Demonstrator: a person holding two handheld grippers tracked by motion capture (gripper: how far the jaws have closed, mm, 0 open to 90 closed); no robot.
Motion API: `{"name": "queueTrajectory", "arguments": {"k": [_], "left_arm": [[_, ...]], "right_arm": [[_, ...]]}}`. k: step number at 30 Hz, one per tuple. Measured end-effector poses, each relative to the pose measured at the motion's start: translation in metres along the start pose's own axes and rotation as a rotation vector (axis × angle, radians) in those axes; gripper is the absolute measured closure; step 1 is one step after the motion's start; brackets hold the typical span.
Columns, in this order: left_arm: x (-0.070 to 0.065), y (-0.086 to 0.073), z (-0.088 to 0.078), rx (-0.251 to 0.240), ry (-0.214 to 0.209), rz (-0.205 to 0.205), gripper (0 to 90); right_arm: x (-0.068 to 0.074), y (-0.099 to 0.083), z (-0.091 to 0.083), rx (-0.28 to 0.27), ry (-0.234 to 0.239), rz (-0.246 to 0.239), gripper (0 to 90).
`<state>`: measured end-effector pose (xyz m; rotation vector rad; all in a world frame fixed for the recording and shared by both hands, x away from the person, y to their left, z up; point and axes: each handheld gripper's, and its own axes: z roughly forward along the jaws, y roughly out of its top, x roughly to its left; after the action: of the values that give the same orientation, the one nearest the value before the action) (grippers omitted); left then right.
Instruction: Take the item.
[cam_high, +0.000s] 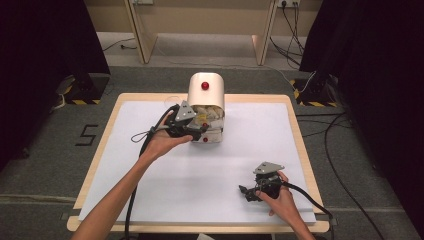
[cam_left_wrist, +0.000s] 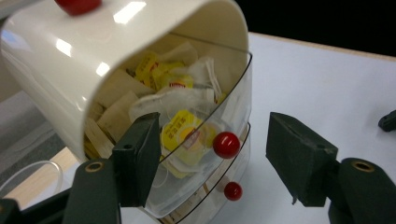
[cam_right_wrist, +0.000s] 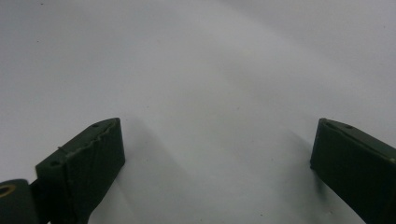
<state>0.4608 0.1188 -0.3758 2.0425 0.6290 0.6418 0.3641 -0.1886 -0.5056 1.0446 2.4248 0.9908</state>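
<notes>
Two clear drawers stacked under a cream dome lid make up the tea-bag box (cam_high: 206, 107), which stands near the middle of the far edge of the tabletop (cam_high: 100, 150), on the white sheet (cam_high: 250, 145); glossy curved lid carries a red knob (cam_high: 205, 85) on top; upper drawer (cam_left_wrist: 224, 116) has a see-through curved front and a red ball knob (cam_left_wrist: 226, 144); lower drawer (cam_left_wrist: 205, 200) has a smaller-looking red knob (cam_left_wrist: 232, 191); upper drawer packed with white tea bags (cam_left_wrist: 173, 100) and yellow paper tags (cam_left_wrist: 182, 130), some with red print; strings visible among them; tan sachets or sticks at the drawer's left side, kind cannot be told

Left gripper (cam_left_wrist: 212, 161) at the box's front left in the high view; jaws parted, the upper knob between them, one pad in front of the clear drawer wall; pads not pressing on the knob; grey three-cornered plate on top, cable trailing toward the near edge

Right gripper (cam_right_wrist: 217, 154) near the near right corner of the tabletop, well apart from the box; jaws spread wide over bare white sheet, nothing between them; hand (cam_high: 282, 200) wrapped round its body
</notes>
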Motion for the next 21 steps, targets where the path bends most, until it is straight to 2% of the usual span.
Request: {"name": "queueTrajectory", "arguments": {"k": [3, 9, 15, 17, 21], "left_arm": [[0.002, 0.0, -0.001, -0.006, -0.016, -0.045, 33.9], [0.0, 0.001, -0.006, 0.012, -0.03, -0.047, 34.1], [-0.014, -0.002, -0.02, 0.061, -0.057, 0.01, 34.2], [-0.019, -0.004, -0.023, 0.057, -0.052, 0.027, 34.0], [-0.026, -0.008, -0.029, 0.051, -0.051, 0.029, 33.6]], "right_arm": [[0.0, 0.0, 0.0, 0.0, 0.0, -0.001, 3.3], [0.0, 0.0, 0.0, 0.0, 0.0, -0.001, 3.3], [0.0, 0.0, 0.0, 0.0, 0.0, -0.001, 3.3], [0.0, 0.0, 0.0, 0.0, 0.0, -0.001, 3.3], [0.0, 0.0, 0.0, 0.0, -0.001, -0.001, 3.3]]}}
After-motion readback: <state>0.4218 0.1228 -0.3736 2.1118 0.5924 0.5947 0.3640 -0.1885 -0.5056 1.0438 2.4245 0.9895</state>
